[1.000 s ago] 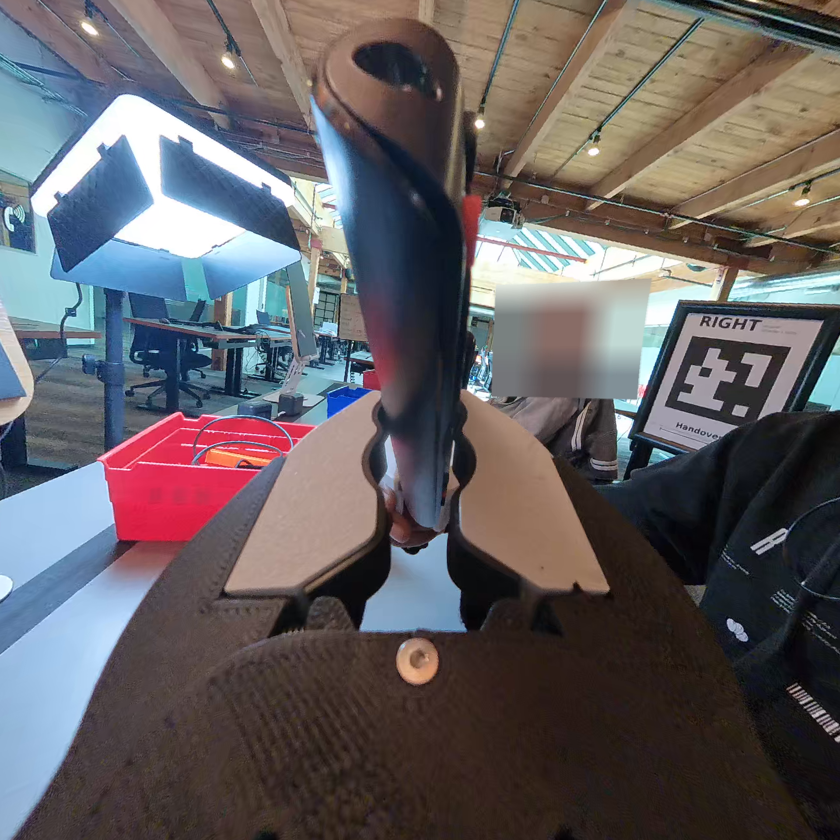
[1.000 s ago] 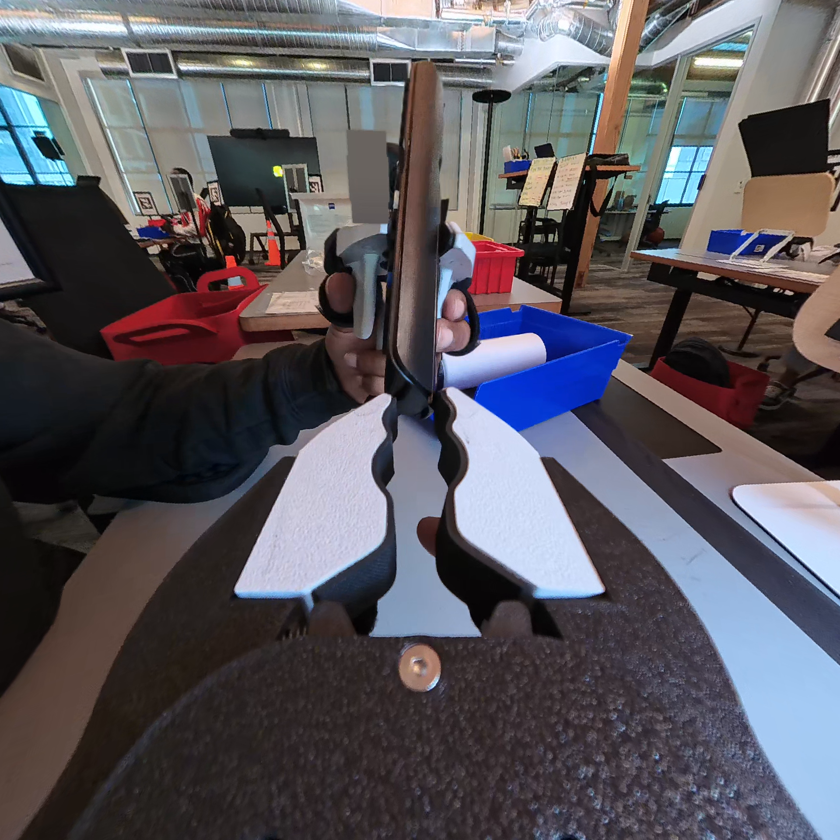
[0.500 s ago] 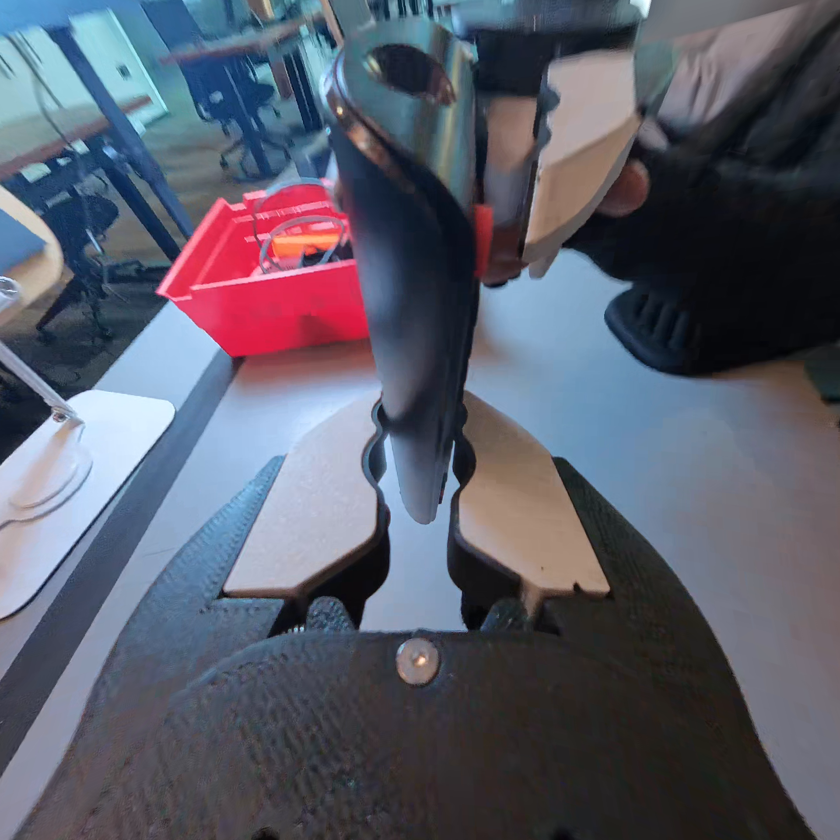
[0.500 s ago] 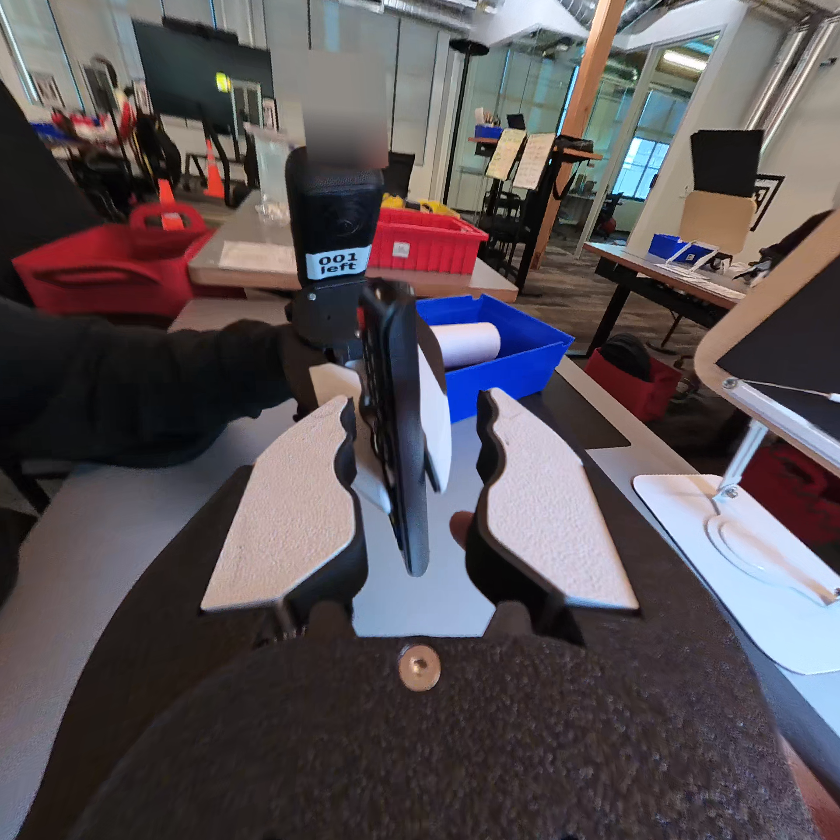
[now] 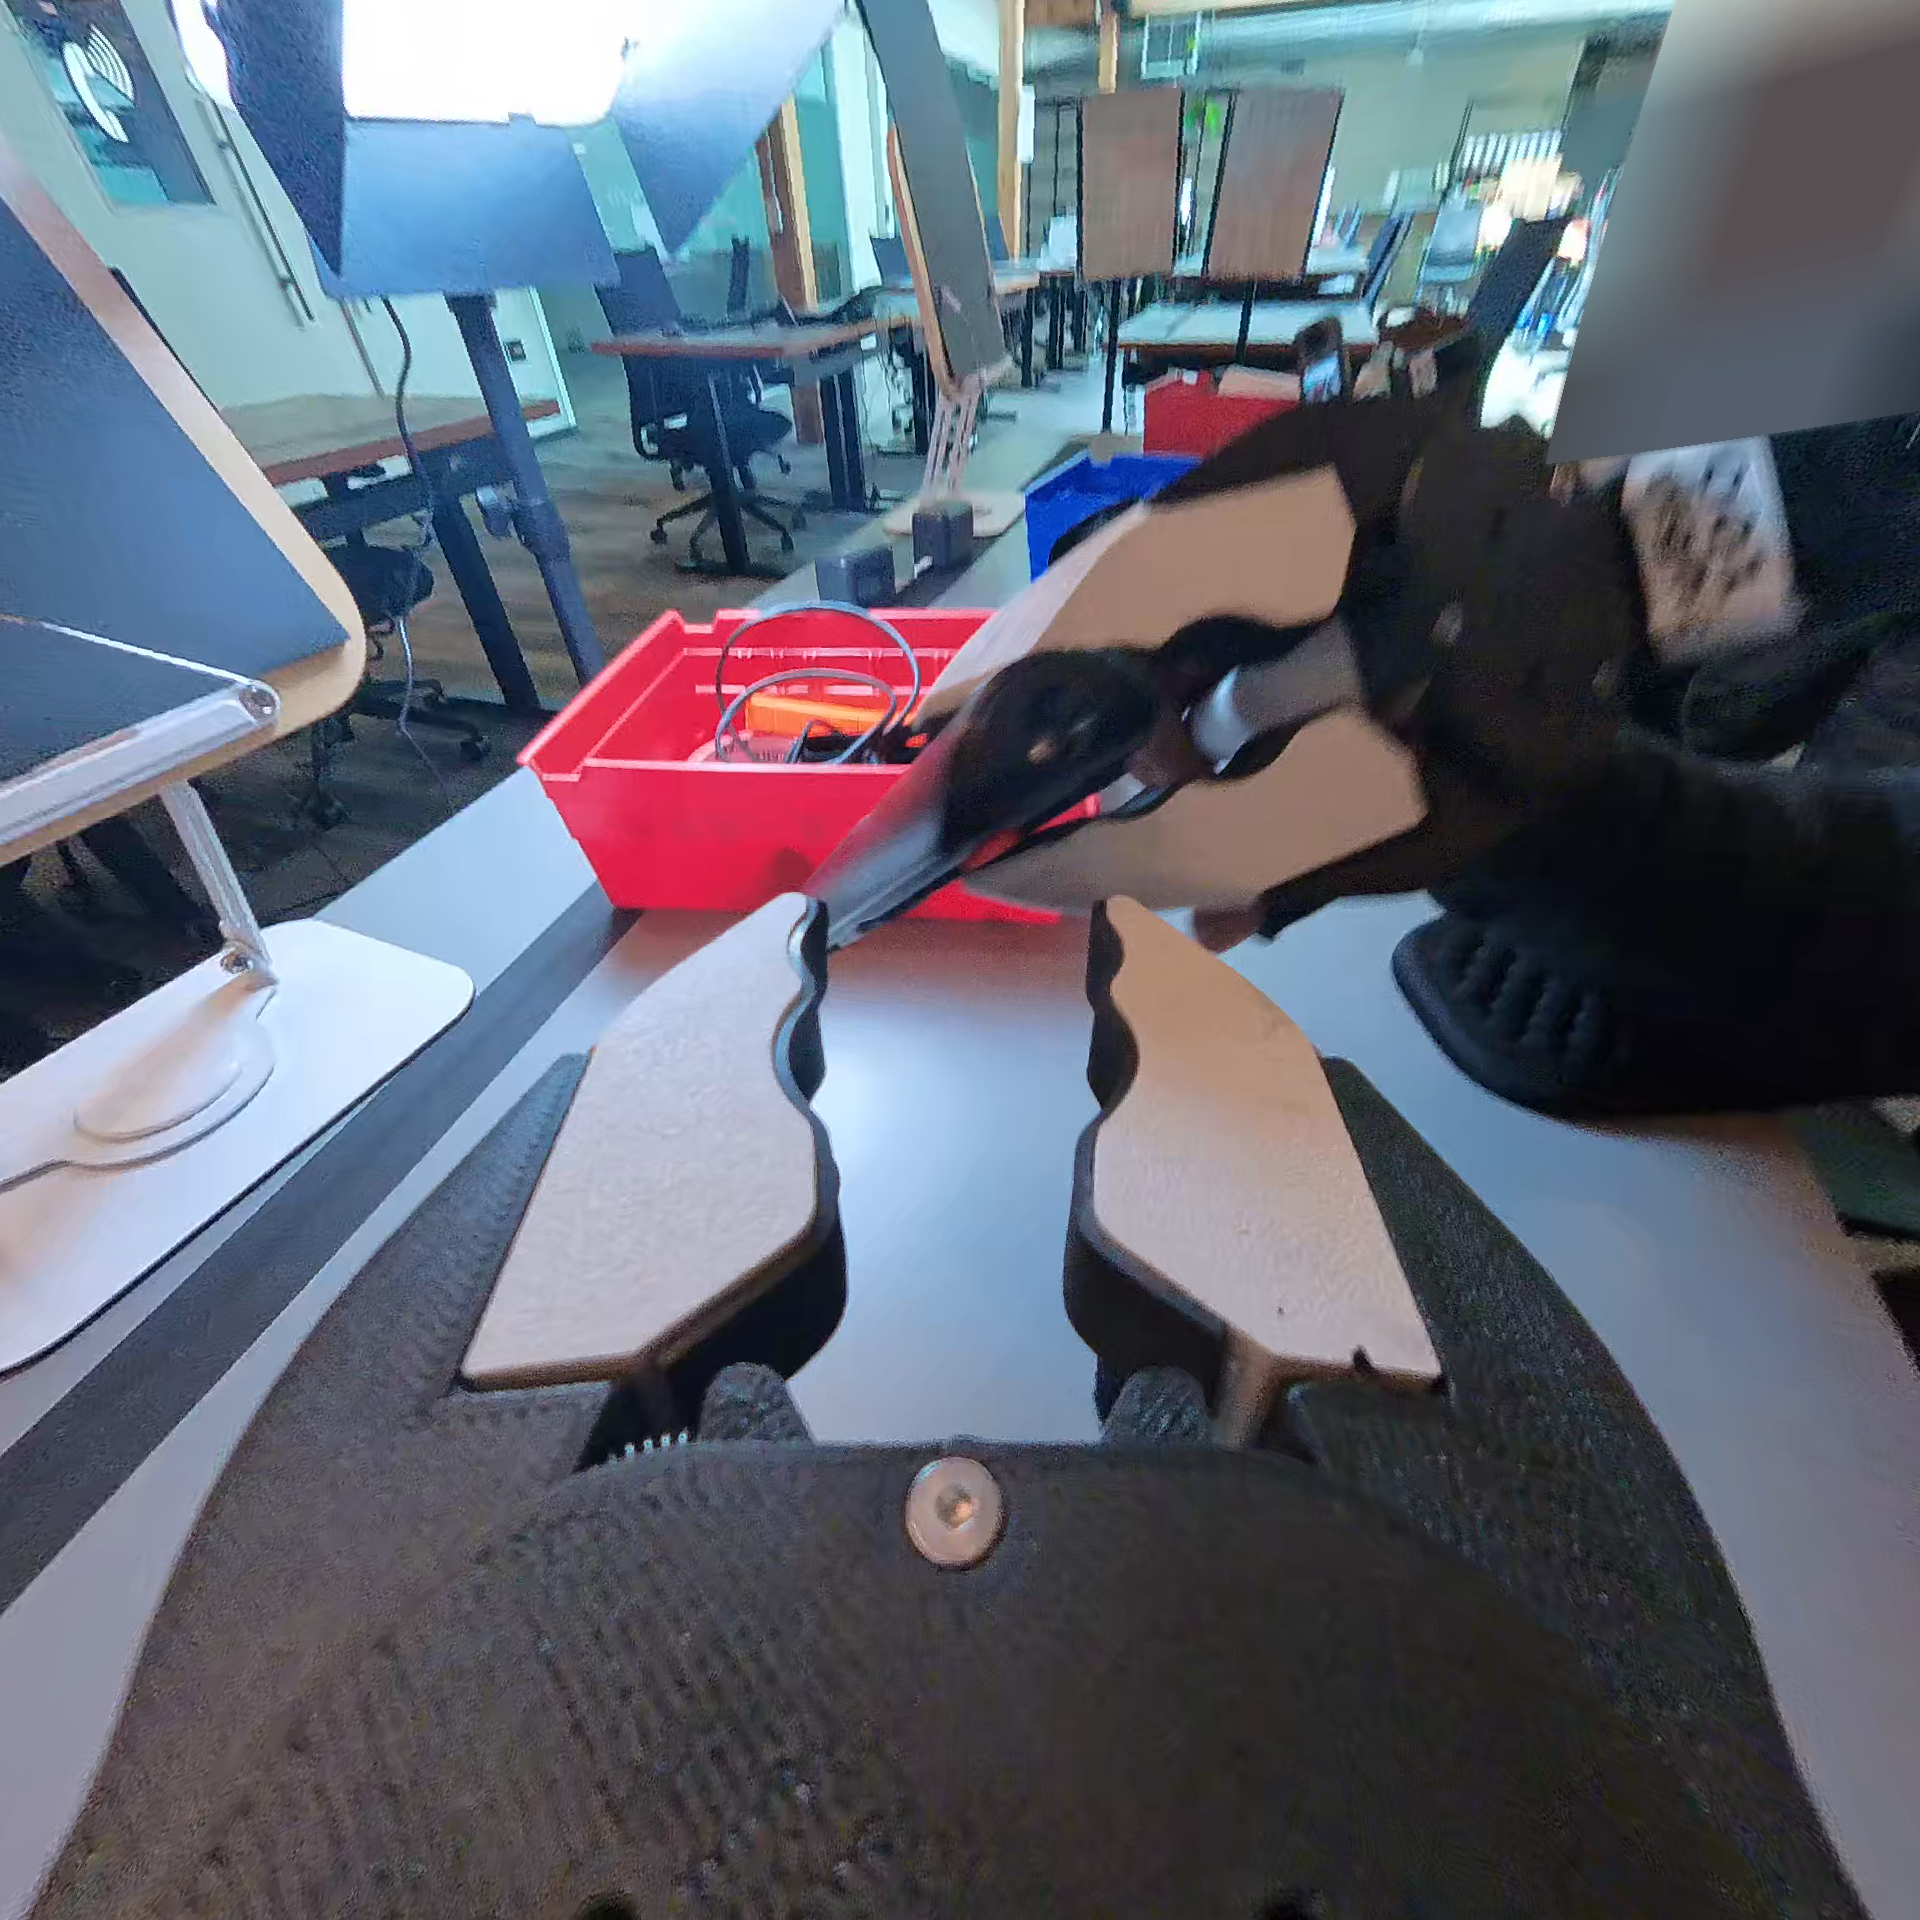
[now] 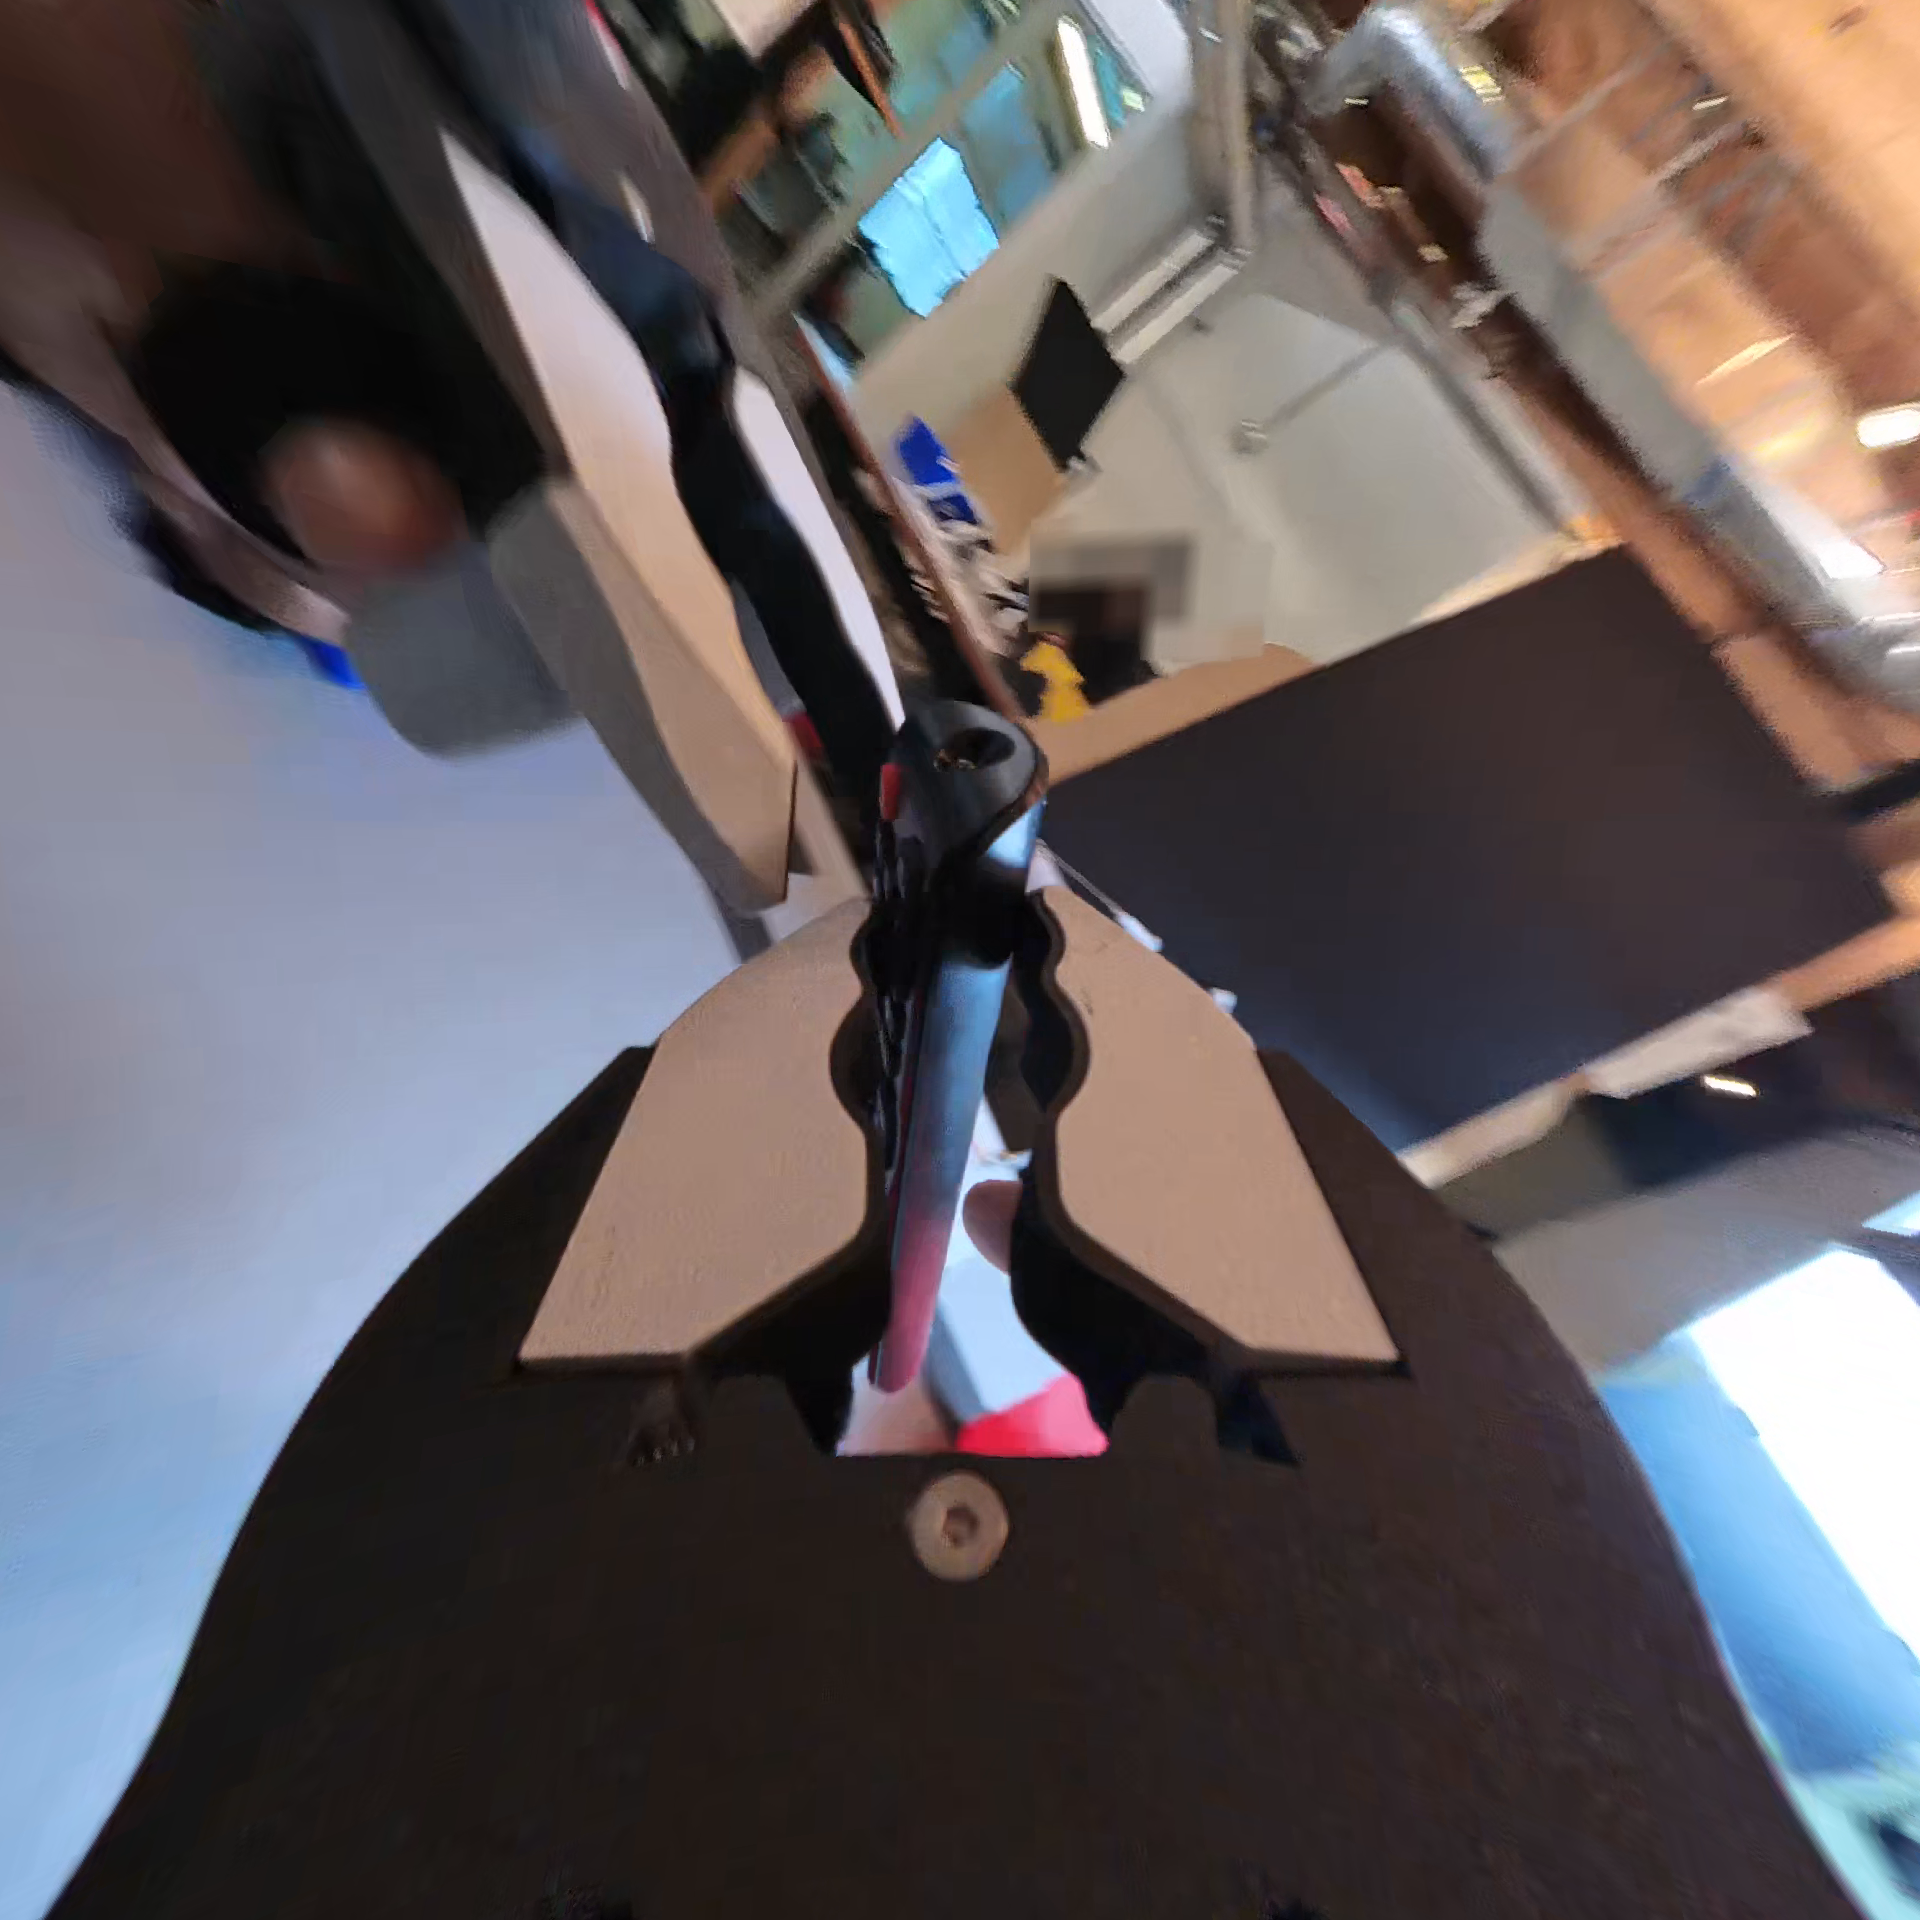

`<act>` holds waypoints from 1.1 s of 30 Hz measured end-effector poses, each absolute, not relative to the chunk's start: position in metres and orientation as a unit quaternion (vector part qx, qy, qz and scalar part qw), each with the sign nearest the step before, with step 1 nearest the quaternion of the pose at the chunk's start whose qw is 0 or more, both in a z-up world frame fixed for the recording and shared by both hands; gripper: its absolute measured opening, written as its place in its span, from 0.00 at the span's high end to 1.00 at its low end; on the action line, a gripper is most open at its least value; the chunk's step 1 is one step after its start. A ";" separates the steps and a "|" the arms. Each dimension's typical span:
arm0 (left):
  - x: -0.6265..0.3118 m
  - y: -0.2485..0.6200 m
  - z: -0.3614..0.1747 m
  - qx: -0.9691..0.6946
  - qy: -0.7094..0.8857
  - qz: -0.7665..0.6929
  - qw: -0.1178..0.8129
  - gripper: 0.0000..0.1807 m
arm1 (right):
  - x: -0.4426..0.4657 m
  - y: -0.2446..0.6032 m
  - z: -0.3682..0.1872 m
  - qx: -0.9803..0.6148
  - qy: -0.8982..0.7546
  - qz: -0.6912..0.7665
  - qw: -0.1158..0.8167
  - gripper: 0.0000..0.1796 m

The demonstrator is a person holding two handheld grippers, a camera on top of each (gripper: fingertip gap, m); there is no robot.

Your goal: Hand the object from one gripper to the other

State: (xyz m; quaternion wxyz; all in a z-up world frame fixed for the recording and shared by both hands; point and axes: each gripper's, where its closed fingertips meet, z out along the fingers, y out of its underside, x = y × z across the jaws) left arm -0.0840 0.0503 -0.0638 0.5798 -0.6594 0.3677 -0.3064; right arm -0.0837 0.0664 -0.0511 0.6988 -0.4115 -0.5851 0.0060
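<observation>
Between the pale pads of my right tool (image 6: pixel 951 935) sits the object (image 6: pixel 940 1081), a slim black and silver remote-like thing with a red button near its far end; the jaws are clamped onto its sides and it runs along the fingers, its rounded black end poking out past the tips toward 12 o'clock. From my left tool (image 5: pixel 951 920), whose jaws stand wide apart and hold nothing, I see the same object (image 5: pixel 997 774) at about 1 o'clock, gripped in the right tool (image 5: pixel 1195 717) and slanting down so its narrow tip is touching or just beside my left finger (image 5: pixel 675 1143) tip; I cannot tell which. A black sleeve (image 5: pixel 1683 894) behind the right tool fills the 3 o'clock side and blocks the view there. Straight ahead at 12 o'clock, behind the object, a red bin (image 5: pixel 675 790) with dark cables and something orange in it rests on the grey surface (image 5: pixel 1558 1299). At 9 o'clock a white stand base (image 5: pixel 208 1060) carries a tilted dark panel (image 5: pixel 114 540). Farther back at 1 o'clock is a blue bin (image 5: pixel 1091 499), with desks and office chairs beyond. My right view is tilted and blurred, so little else reads.
</observation>
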 end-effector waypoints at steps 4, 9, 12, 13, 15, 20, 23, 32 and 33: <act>-0.079 0.056 -0.057 -0.678 0.326 -0.282 0.595 0.71 | -0.083 0.078 -0.052 -0.363 -0.556 -0.142 0.734 0.87; -0.082 0.065 -0.062 -0.684 0.304 -0.266 0.607 0.72 | -0.090 0.076 -0.058 -0.315 -0.553 -0.210 0.742 0.87; -0.084 0.064 -0.065 -0.681 0.323 -0.256 0.604 0.72 | -0.092 0.074 -0.060 -0.296 -0.550 -0.217 0.750 0.87; -0.084 0.063 -0.064 -0.673 0.331 -0.252 0.611 0.72 | -0.092 0.073 -0.058 -0.291 -0.547 -0.215 0.755 0.87; -0.084 0.061 -0.059 -0.656 0.338 -0.259 0.624 0.72 | -0.091 0.071 -0.055 -0.292 -0.544 -0.203 0.760 0.87; -0.084 0.052 -0.043 -0.615 0.342 -0.279 0.653 0.72 | -0.092 0.060 -0.041 -0.298 -0.535 -0.166 0.773 0.87; -0.089 0.048 -0.031 -0.600 0.335 -0.298 0.662 0.72 | -0.091 0.049 -0.030 -0.302 -0.546 -0.120 0.773 0.81; -0.134 0.036 0.014 -0.546 0.284 -0.364 0.698 0.72 | -0.046 0.066 -0.021 -0.480 -0.517 0.364 0.608 0.65; -0.137 0.034 0.017 -0.540 0.280 -0.372 0.701 0.72 | -0.045 0.072 -0.029 -0.492 -0.511 0.392 0.586 0.64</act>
